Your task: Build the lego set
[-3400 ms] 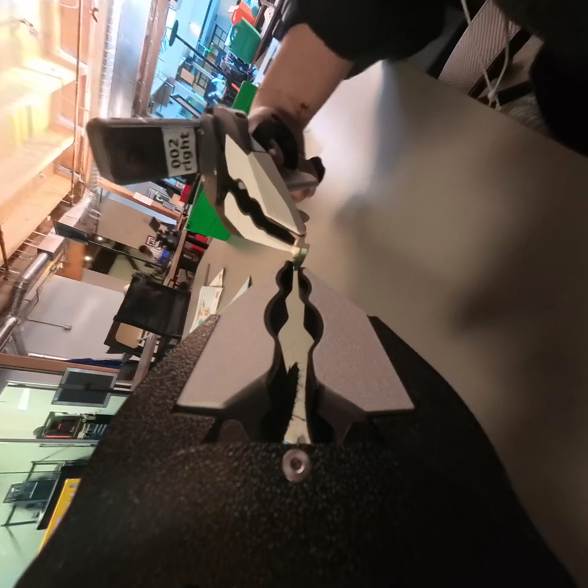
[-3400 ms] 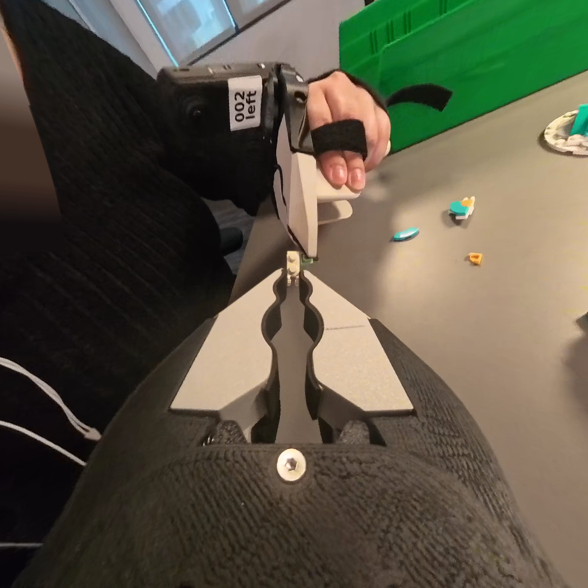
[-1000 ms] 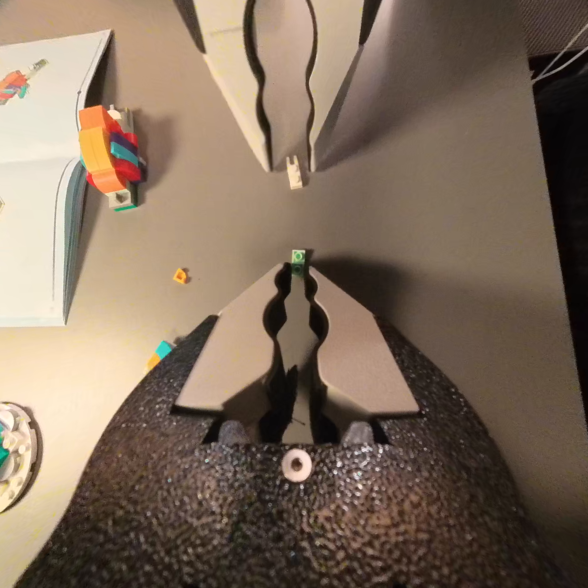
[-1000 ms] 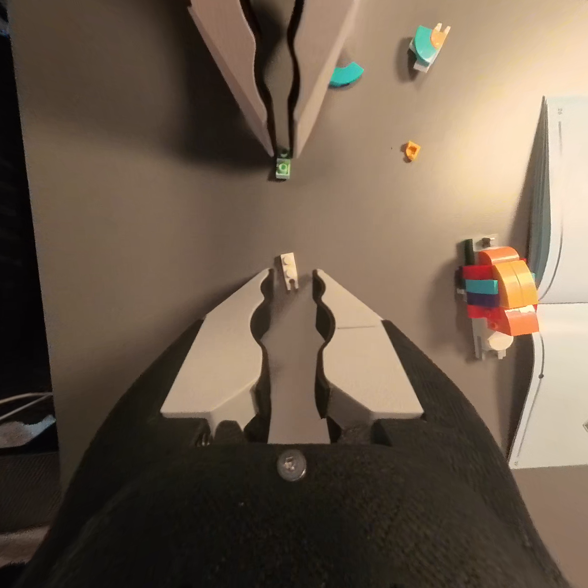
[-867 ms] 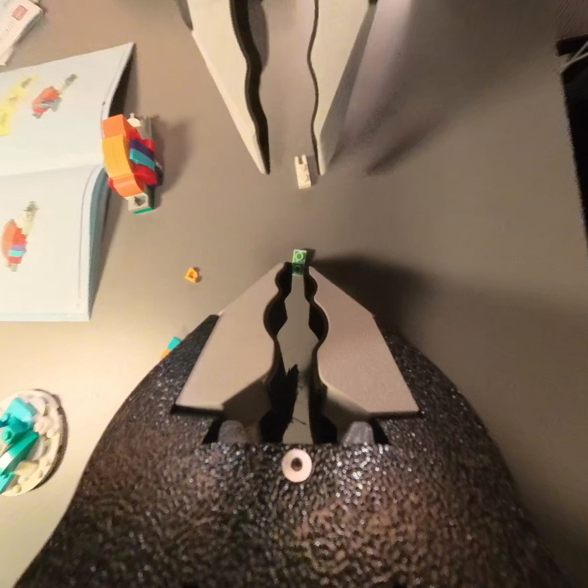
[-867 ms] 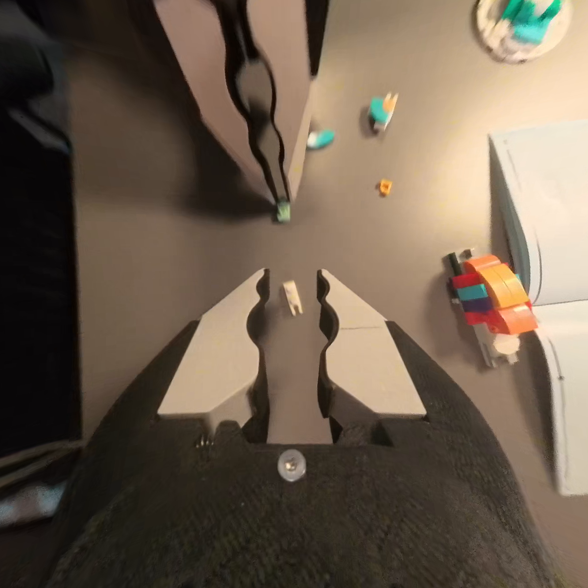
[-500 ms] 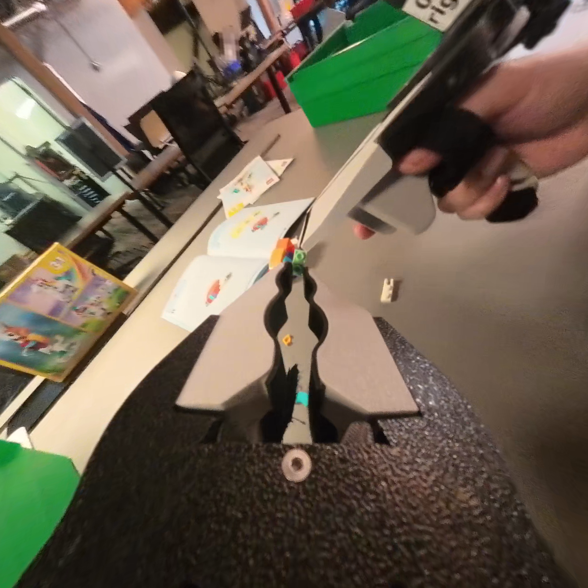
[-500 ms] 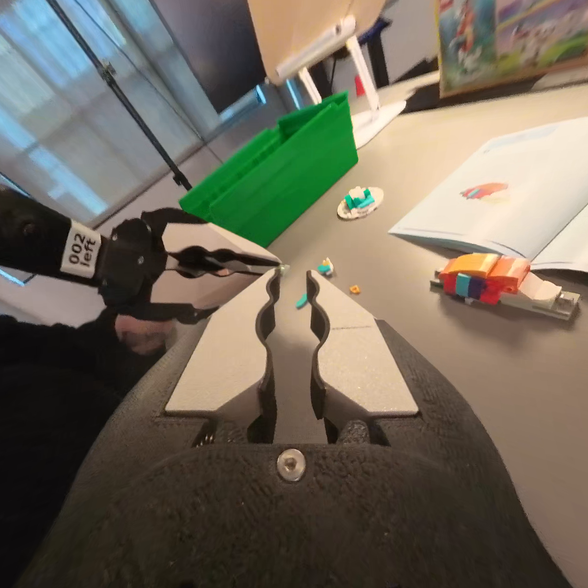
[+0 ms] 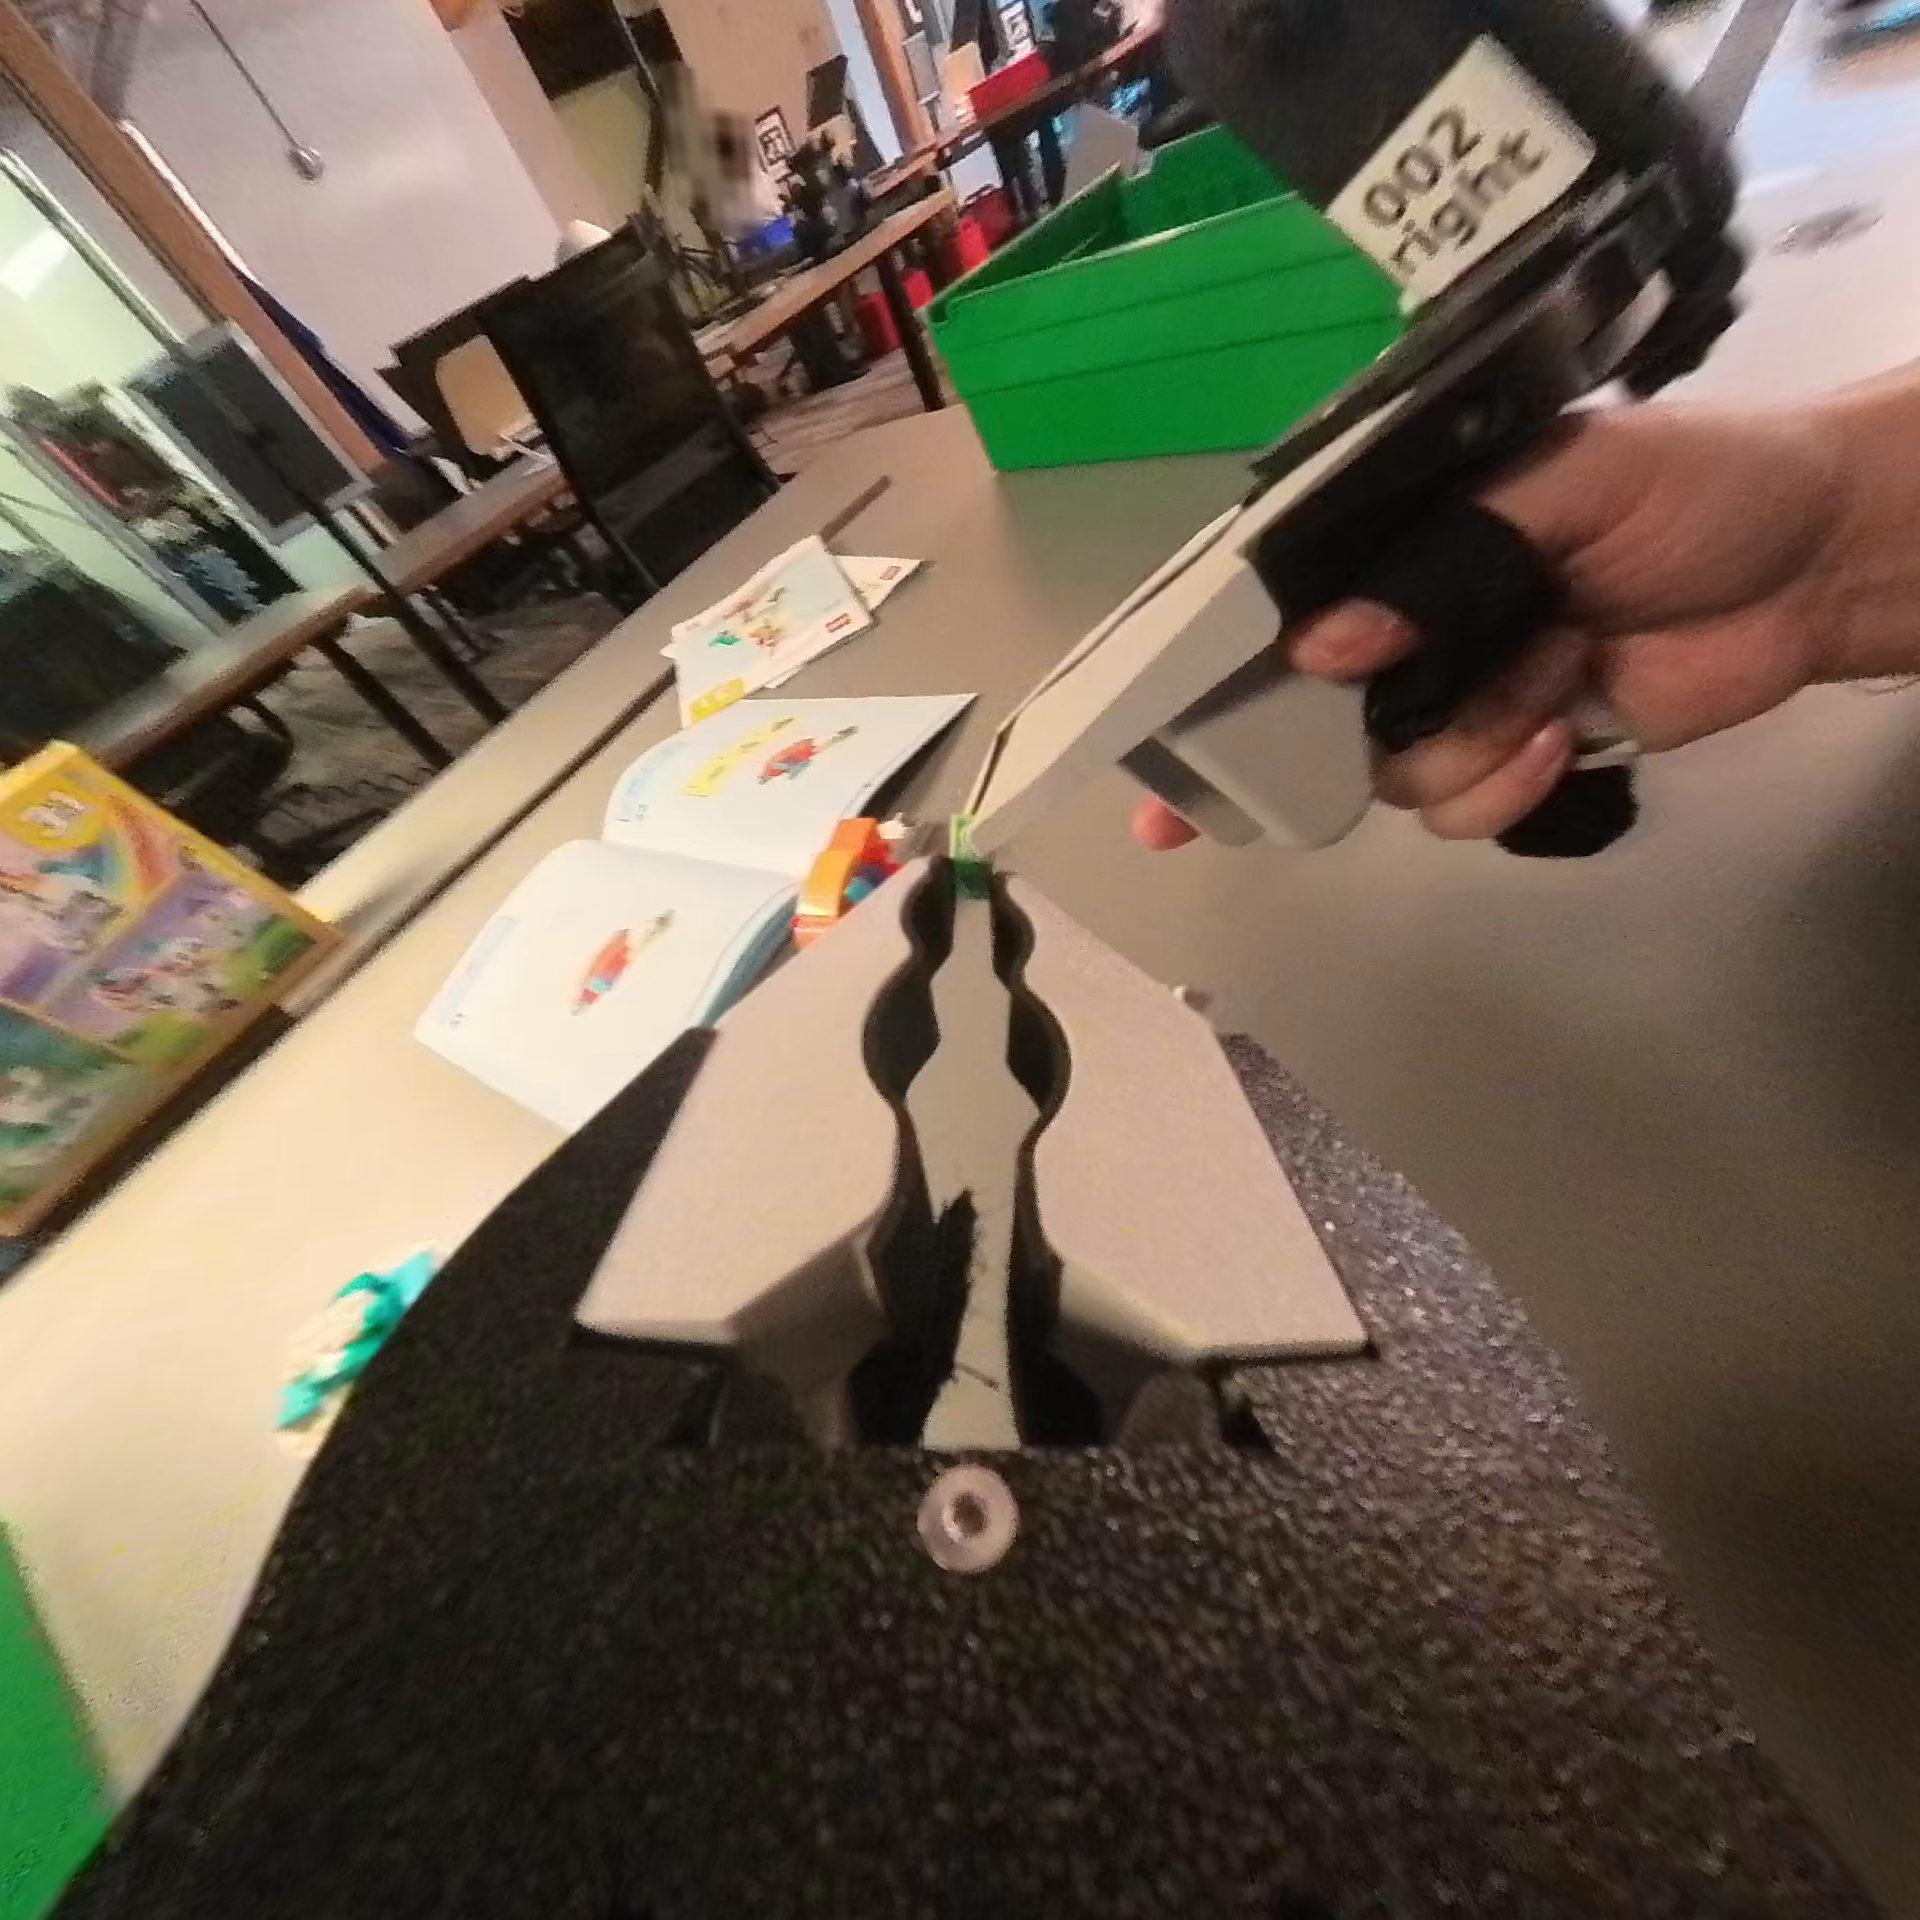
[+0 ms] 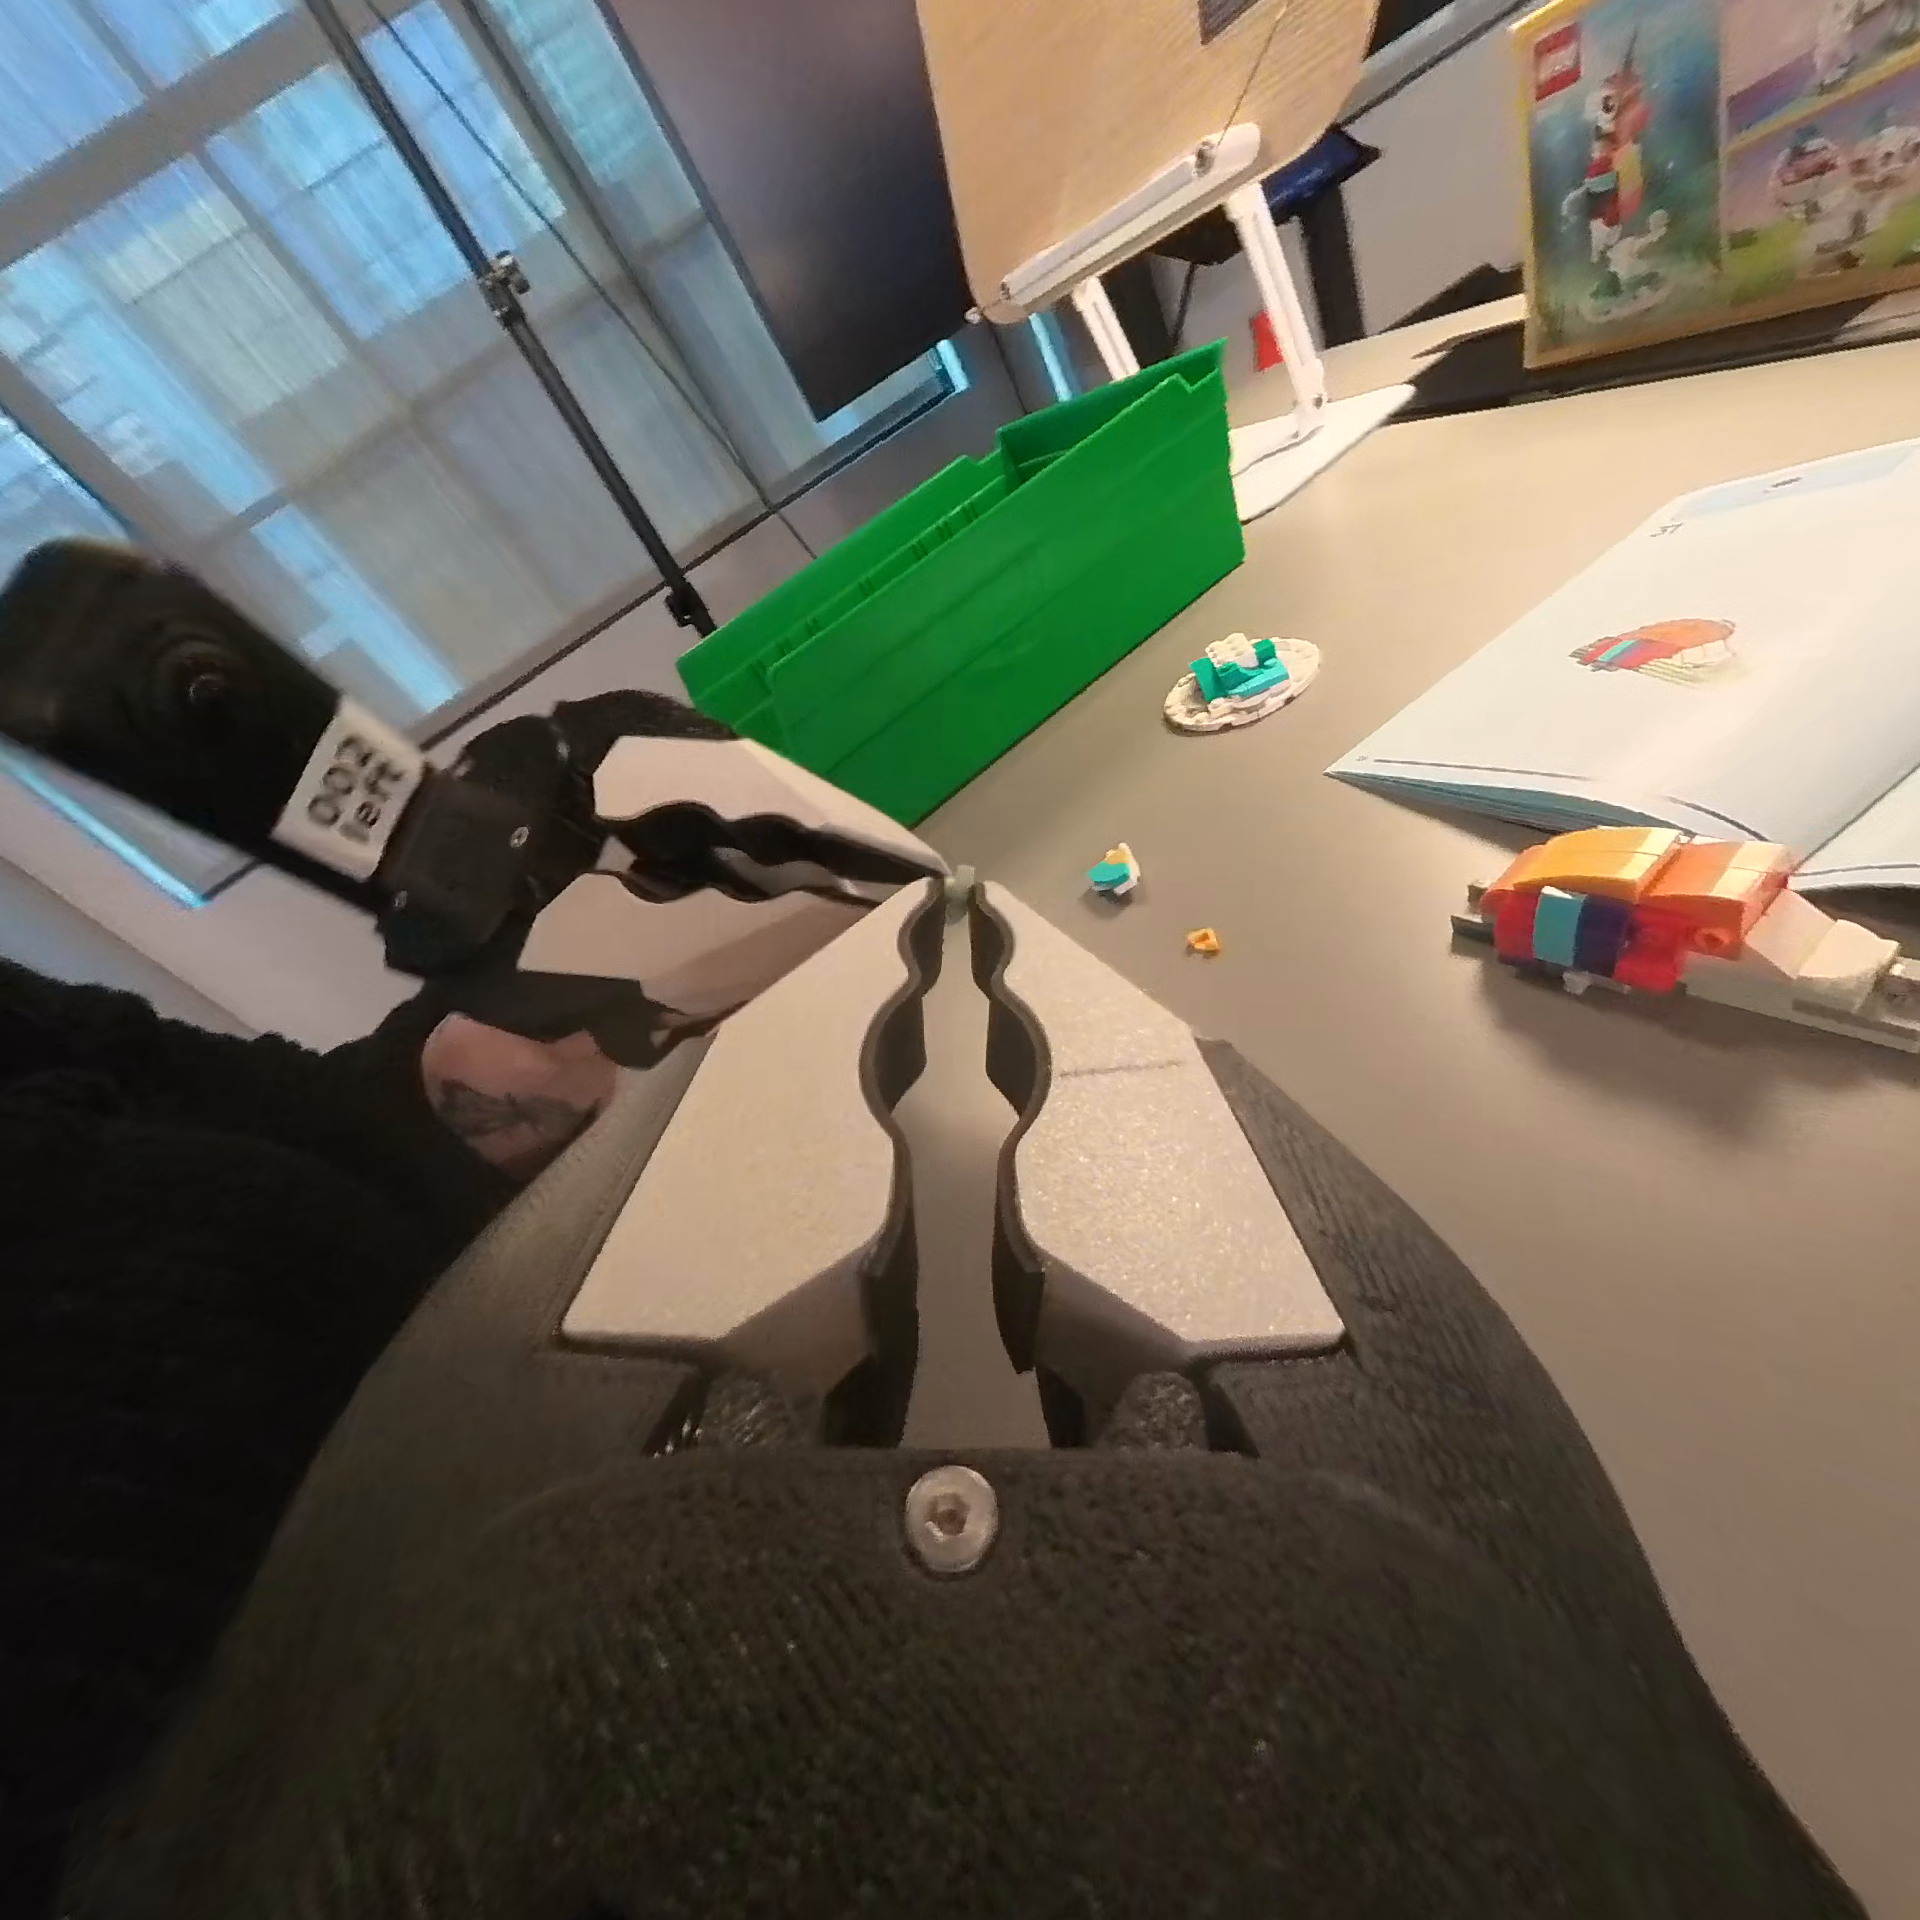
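My left gripper (image 9: 971, 883) is shut on a small green piece (image 9: 971, 873) at its fingertips, held above the grey table (image 9: 1558, 1143). My right gripper (image 10: 953, 896) meets it tip to tip. Its fingers are closed to a narrow gap around the same green piece (image 10: 958, 883). In the right wrist view the left gripper (image 10: 930, 868) comes in from the left. In the left wrist view the right gripper (image 9: 982, 821) comes down from the upper right, held by a hand. The part-built orange, red and teal model (image 10: 1631, 914) lies on the table to the right and also shows in the left wrist view (image 9: 842, 883).
An open instruction booklet (image 10: 1714, 707) lies behind the model. A green bin (image 10: 987, 603) stands at the back. A round white plate with teal pieces (image 10: 1242, 675), a small teal piece (image 10: 1112, 868) and a tiny orange piece (image 10: 1203, 940) lie on the table. The set's box (image 9: 104, 977) stands far left. Left and right tips are no more than a few centimetres apart.
The right gripper let a small white piece go onto the table. Both grippers then tilted up from looking down at it. The right fingers have now closed onto the green piece in the left gripper.
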